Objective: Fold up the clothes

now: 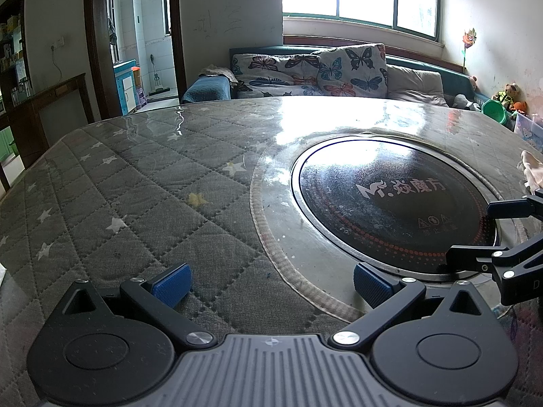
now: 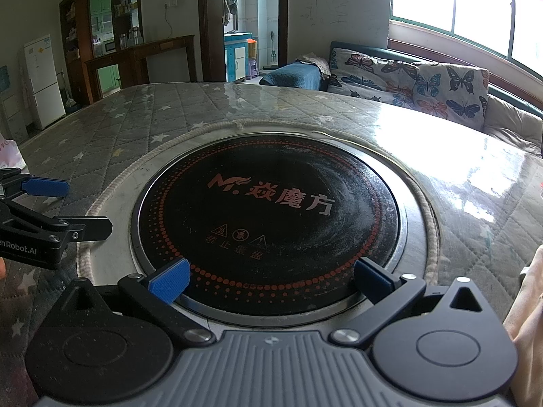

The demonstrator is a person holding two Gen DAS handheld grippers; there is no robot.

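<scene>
A pale cream garment (image 1: pixel 531 169) lies bunched at the table's right edge; in the right wrist view it shows as a cream fold (image 2: pixel 529 288) beside my right gripper. My left gripper (image 1: pixel 271 285) hovers open over the grey star-quilted table cover (image 1: pixel 135 196), with nothing between its blue pads. My right gripper (image 2: pixel 271 279) is open too and empty, over the near rim of the black round hob (image 2: pixel 268 217). Each gripper shows in the other's view: the right gripper (image 1: pixel 468 232) at the far right, the left gripper (image 2: pixel 90 207) at the far left.
The hob (image 1: pixel 393 203) is set into the middle of the table under a clear plastic sheet. Behind the table stand a sofa with butterfly cushions (image 1: pixel 332 68), a window and a doorway. A white fridge (image 2: pixel 42 81) and shelves are at the back left.
</scene>
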